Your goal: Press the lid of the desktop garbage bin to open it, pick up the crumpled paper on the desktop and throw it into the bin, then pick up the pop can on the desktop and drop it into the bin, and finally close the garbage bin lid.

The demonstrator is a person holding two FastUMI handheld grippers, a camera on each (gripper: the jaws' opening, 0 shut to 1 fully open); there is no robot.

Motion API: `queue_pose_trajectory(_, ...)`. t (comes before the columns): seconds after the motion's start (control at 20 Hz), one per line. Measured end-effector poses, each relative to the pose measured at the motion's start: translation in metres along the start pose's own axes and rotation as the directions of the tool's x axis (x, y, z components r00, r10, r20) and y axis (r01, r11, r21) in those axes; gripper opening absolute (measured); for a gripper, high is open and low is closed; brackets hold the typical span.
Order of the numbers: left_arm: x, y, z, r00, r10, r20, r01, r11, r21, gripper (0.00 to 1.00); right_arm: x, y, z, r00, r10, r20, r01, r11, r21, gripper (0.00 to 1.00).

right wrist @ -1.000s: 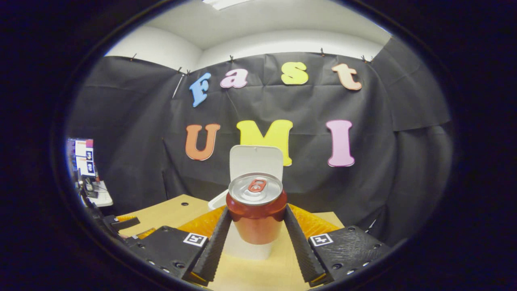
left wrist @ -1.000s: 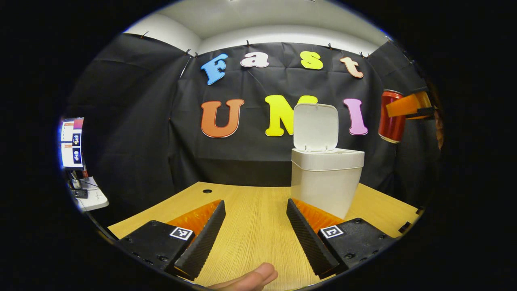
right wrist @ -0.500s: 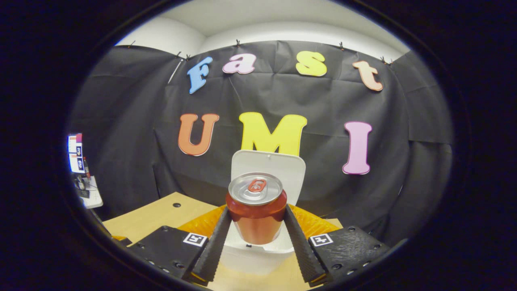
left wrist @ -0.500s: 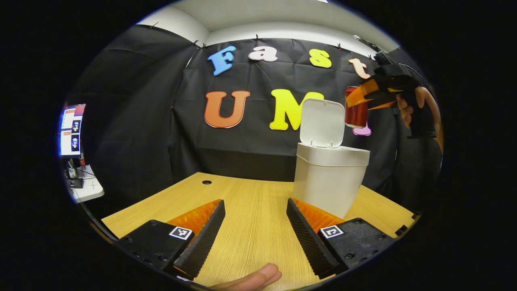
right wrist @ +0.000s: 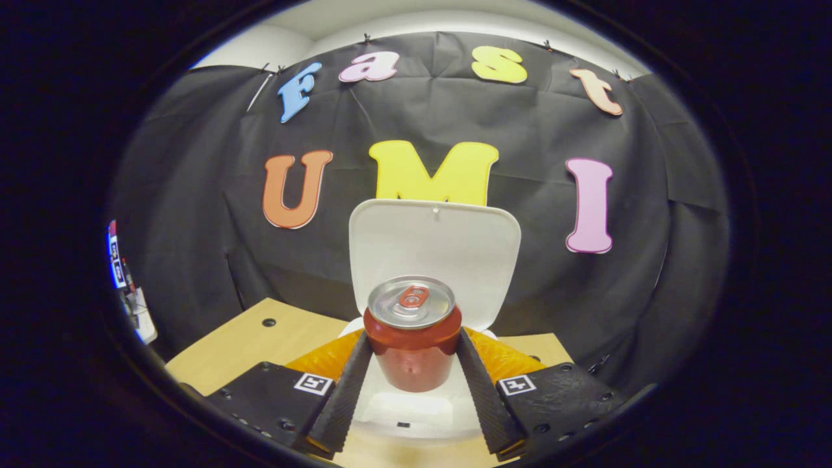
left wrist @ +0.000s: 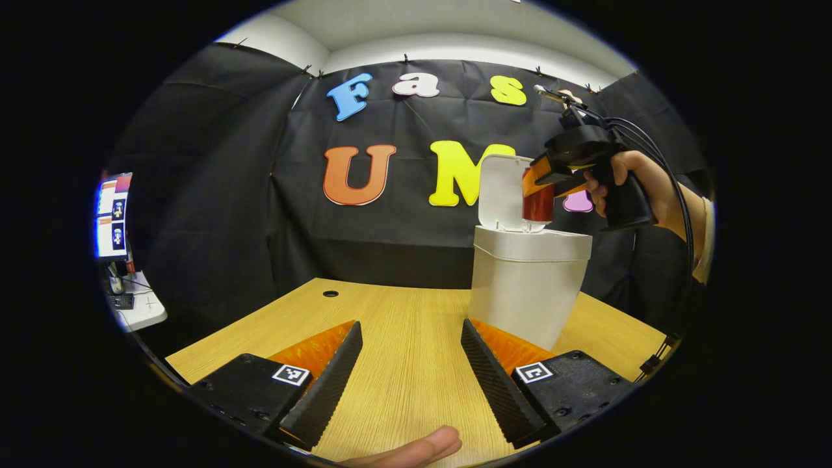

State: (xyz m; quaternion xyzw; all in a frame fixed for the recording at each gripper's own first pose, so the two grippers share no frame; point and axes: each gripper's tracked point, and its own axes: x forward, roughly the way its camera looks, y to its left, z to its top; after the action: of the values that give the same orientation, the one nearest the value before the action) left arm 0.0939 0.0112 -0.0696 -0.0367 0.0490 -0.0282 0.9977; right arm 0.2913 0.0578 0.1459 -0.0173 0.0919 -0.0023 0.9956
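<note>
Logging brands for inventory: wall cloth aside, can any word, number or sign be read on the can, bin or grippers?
No words or numbers can be read.
pop can: plain red side, no legible print.
garbage bin and lid: blank white.
left gripper and right gripper: a square coded marker on each finger mount, a pattern, not text.

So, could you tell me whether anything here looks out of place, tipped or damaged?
Nothing stands out. The bin stands upright on the desk with its lid open, and the right gripper holds the can upright above the opening, undented.
</note>
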Motion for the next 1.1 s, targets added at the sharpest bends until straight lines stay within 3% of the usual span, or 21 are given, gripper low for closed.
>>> queue_pose_trajectory(0.2, -0.002, 0.002, 0.003, 1.000, 0.002, 0.012, -0.003, 1.000, 0.011, 0.99, 0.006, -0.002, -0.004, 1.000, 0.006, -0.020, -0.006, 1.000, 0.014, 0.81)
queue_pose_trajectory(0.3, -0.001, 0.004, 0.001, 1.000, 0.003, 0.006, -0.003, 1.000, 0.004, 0.99, 0.004, -0.004, 0.000, 1.000, 0.005, -0.017, -0.005, 1.000, 0.010, 0.96)
queue_pose_trajectory(0.35, -0.001, 0.005, -0.001, 1.000, 0.004, 0.002, -0.004, 1.000, -0.002, 0.99, 0.001, -0.005, 0.000, 1.000, 0.002, -0.007, -0.002, 1.000, 0.005, 0.98)
queue_pose_trajectory(0.65, -0.001, 0.009, 0.000, 1.000, 0.023, -0.002, -0.023, 1.000, 0.005, 0.99, -0.020, -0.002, 0.018, 0.999, 0.018, 0.048, -0.016, 0.999, -0.031, 0.98)
queue_pose_trajectory(1.0, -0.001, 0.001, -0.001, 1.000, 0.001, 0.007, -0.001, 0.999, 0.039, 0.99, -0.049, 0.021, 0.034, 0.991, 0.101, 0.087, -0.099, 0.995, -0.018, 0.97)
queue_pose_trajectory(1.1, -0.001, -0.002, -0.004, 1.000, -0.011, -0.009, 0.011, 0.999, 0.037, 0.99, -0.055, 0.020, 0.048, 0.990, 0.088, 0.108, -0.085, 0.996, -0.030, 0.97)
